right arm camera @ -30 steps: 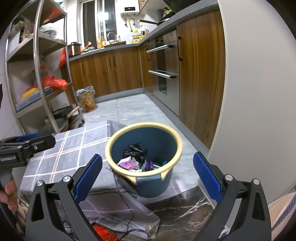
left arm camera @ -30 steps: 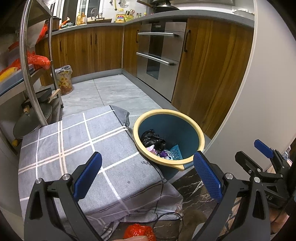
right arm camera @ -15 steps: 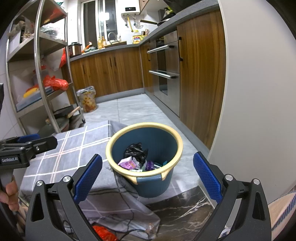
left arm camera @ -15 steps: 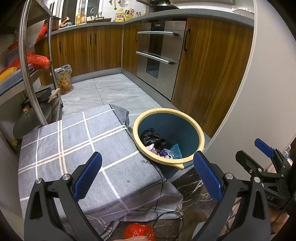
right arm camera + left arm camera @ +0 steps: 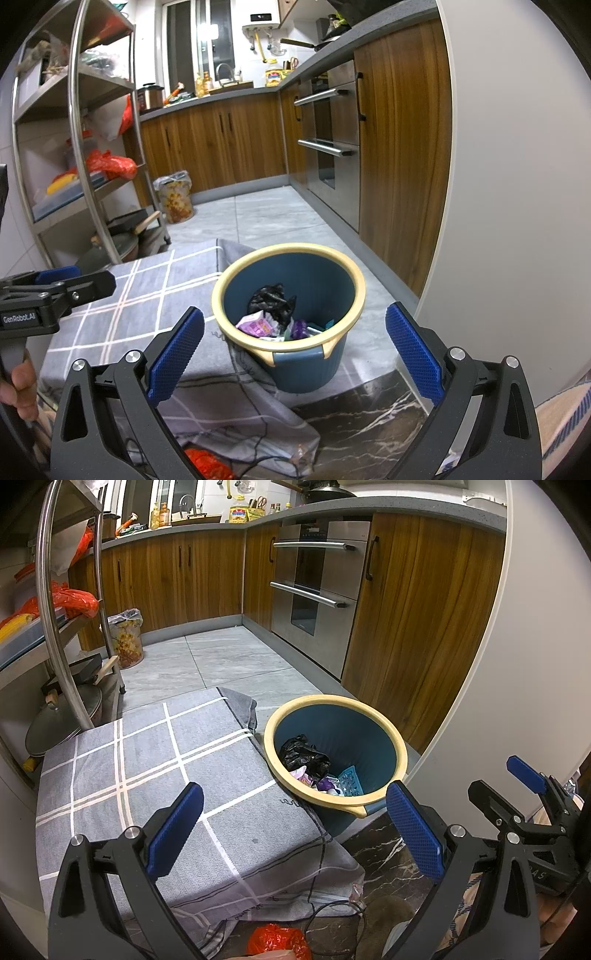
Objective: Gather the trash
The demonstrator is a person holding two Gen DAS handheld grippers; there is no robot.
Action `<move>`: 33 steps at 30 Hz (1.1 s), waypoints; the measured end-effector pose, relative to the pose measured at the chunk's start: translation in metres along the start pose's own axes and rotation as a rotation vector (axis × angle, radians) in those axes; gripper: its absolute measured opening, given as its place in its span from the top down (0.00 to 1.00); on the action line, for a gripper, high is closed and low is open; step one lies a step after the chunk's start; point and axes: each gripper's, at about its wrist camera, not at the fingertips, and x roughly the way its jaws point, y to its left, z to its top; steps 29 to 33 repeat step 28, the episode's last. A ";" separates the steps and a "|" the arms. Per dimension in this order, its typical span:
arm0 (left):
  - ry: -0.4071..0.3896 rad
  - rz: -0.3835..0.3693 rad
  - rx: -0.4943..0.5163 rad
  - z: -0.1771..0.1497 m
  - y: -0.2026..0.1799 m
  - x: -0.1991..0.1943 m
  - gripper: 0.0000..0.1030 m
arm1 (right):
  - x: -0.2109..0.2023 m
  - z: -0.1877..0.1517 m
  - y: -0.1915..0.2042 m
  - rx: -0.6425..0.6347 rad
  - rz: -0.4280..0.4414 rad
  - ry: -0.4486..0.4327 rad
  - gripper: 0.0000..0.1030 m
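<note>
My left claw (image 5: 293, 825) and right claw (image 5: 293, 345) both spread wide, holding nothing; bin (image 5: 341, 273) with trash just beside checked cloth (image 5: 147, 760); risk: cable (image 5: 317, 882) near red bag (image 5: 277, 939) snags my claw

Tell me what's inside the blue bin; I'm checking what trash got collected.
The bin holds a crumpled black bag, a purple-and-white wrapper and a teal perforated piece. Anything beneath that pile is covered.
</note>
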 end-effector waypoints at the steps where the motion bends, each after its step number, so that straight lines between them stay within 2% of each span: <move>1: 0.000 0.001 0.001 0.000 0.000 0.000 0.05 | 0.000 0.000 0.001 0.000 -0.001 0.000 0.05; 33: 0.008 -0.012 0.012 -0.003 -0.002 0.002 0.05 | 0.000 0.001 -0.001 -0.001 0.001 0.001 0.05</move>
